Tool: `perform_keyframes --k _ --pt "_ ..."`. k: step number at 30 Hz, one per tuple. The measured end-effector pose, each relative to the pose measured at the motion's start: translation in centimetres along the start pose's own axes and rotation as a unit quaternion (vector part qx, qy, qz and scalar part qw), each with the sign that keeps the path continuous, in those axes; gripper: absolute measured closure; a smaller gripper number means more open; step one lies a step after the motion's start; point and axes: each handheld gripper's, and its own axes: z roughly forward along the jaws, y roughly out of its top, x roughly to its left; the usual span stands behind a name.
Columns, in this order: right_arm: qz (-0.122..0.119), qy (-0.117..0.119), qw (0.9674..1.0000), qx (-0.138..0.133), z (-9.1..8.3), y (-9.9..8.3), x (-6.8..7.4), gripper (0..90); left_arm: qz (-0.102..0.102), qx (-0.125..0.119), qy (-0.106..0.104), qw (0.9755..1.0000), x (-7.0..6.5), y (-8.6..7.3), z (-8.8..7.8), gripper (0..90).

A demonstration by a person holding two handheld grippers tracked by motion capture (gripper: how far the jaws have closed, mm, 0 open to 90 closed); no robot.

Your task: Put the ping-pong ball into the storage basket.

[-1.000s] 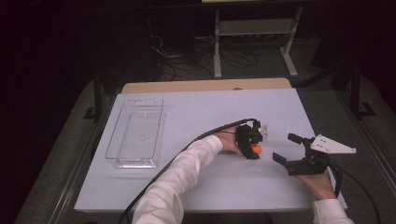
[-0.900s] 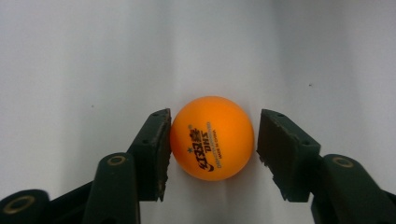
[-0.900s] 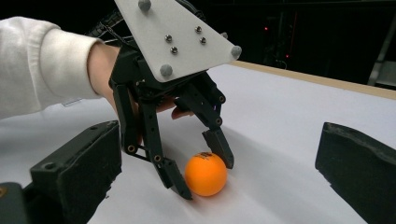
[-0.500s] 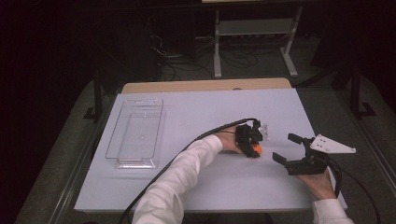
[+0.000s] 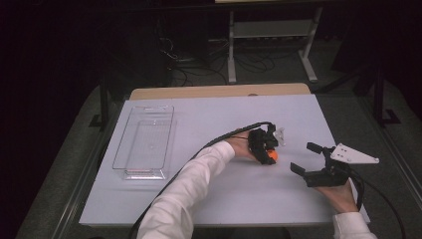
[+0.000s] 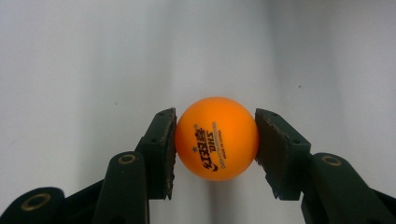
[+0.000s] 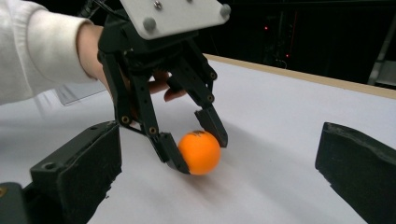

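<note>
Your left claw [image 6: 215, 144] clamps the orange table tennis ball [image 6: 216, 138] across its widest part, toward the surface's [image 5: 209, 119] right edge (light, slick, easily dented); right claw [image 5: 306, 158] stands apart.

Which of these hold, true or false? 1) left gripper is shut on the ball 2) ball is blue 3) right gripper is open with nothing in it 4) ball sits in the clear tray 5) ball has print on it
1) The left gripper is shut on the ball: true, both pads press its sides.
2) The ball is blue: false, it is orange.
3) The right gripper is open with nothing in it: true, its jaws stand wide apart beside the ball.
4) The ball sits in the tray: false, the ball is down on the table, well to the right of the tray, which holds nothing.
5) The ball has print on it: true, dark lettering and a star show in the left gripper view.
</note>
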Motion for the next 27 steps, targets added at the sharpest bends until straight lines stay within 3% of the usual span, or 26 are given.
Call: perform_keyframes --k 27 --pt "0.0 -0.003 1.0 0.001 0.1 0.0 0.0 0.0 0.005 -0.02 0.028 0.9994 -0.7 0.0 -5.4 50.9"
